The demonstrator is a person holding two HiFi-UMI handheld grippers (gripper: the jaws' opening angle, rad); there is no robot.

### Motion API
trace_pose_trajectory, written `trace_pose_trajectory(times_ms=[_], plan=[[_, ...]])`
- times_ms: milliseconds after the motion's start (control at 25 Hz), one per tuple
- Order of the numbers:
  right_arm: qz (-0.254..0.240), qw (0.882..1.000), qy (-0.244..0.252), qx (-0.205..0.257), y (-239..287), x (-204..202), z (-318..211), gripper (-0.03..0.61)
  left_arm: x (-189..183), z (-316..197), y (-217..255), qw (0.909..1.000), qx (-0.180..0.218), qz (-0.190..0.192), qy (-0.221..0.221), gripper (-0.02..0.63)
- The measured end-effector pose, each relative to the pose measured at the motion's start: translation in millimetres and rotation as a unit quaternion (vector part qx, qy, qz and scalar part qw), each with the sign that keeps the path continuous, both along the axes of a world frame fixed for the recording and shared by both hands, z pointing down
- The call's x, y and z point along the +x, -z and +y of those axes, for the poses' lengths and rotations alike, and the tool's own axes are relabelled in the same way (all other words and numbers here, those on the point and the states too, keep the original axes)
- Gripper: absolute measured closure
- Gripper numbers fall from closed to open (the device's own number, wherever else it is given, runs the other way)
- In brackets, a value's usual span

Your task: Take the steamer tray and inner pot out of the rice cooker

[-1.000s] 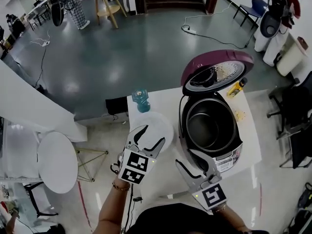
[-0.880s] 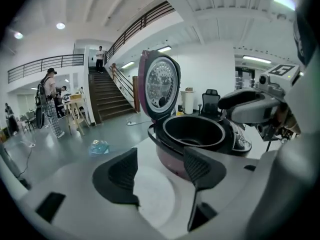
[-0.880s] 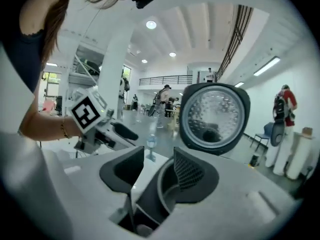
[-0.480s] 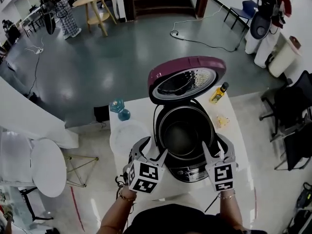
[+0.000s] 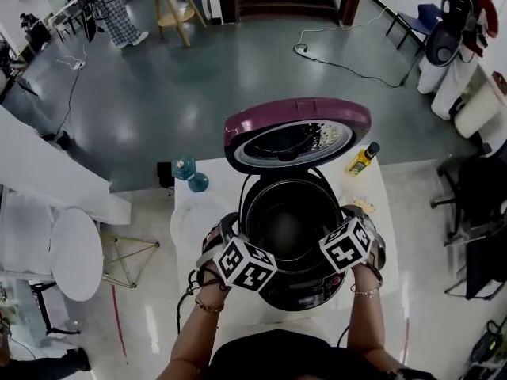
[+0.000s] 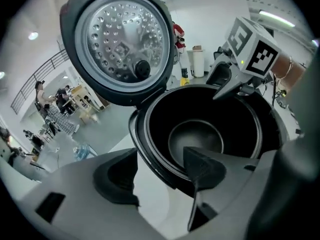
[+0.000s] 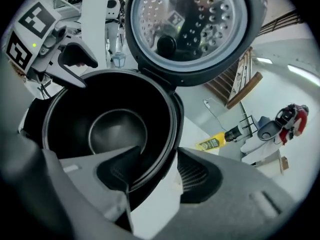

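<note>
Inner pot [image 6: 196, 138] — floor plain only in gripper views

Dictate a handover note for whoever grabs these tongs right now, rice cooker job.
Left tongs: open, straddling the inner pot at its left rim, not gripping.
Right tongs: just been opening, right rim between them, not gripping.
Rice cooker: lid up, pot inside, no tray in it.
Done: a white round piece, possibly the steamer tray, lies on the table beside it.
Left: close on the rim, lift the pot out.
</note>
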State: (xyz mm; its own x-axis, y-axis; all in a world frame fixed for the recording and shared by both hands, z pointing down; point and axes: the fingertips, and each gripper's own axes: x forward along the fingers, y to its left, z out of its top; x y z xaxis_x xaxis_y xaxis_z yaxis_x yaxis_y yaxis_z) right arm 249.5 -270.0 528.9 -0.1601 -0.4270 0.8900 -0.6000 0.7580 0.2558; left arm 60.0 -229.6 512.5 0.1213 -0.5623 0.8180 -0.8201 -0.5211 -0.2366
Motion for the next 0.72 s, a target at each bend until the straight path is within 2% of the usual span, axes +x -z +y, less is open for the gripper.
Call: trace_pose_trajectory(times_ms=[120, 280, 400, 520, 600, 720], plan=[[0.020, 1.000, 0.006, -0.007, -13.4, -2.3, -11.7, 0.360, 0.7, -8.3, -12.6, 0.9996, -0.023, -0.010, 0.011, 0.328], [0.053, 0.998, 0.018, 0.021, -23.2, -0.9, -23.4, 0.354, 0.5, -18.7, -23.6, 0.9989, -0.029, -0.017, 0.033, 0.327], [0.018, 0.999, 0.008, 0.039, -18.9, -2.7, -27.2, 0.356, -1.7, -19.6, -23.9, 0.9983, -0.019, -0.022, 0.050, 0.330], [-0.026, 0.999, -0.003, 0.041, -9.5, -4.6, -25.3, 0.379, -4.5, -19.0, -20.8, 0.9966, -0.012, -0.010, 0.080, 0.364], [-0.040, 0.999, -0.001, 0.032, -5.6, -6.6, -24.5, 0.379, -7.3, -22.0, -18.5, 0.9952, -0.007, -0.004, 0.098, 0.402], [-0.051, 0.998, -0.001, 0.029, -4.9, -8.2, -25.8, 0.379, -8.6, -23.9, -18.3, 0.9945, -0.007, -0.003, 0.104, 0.414]])
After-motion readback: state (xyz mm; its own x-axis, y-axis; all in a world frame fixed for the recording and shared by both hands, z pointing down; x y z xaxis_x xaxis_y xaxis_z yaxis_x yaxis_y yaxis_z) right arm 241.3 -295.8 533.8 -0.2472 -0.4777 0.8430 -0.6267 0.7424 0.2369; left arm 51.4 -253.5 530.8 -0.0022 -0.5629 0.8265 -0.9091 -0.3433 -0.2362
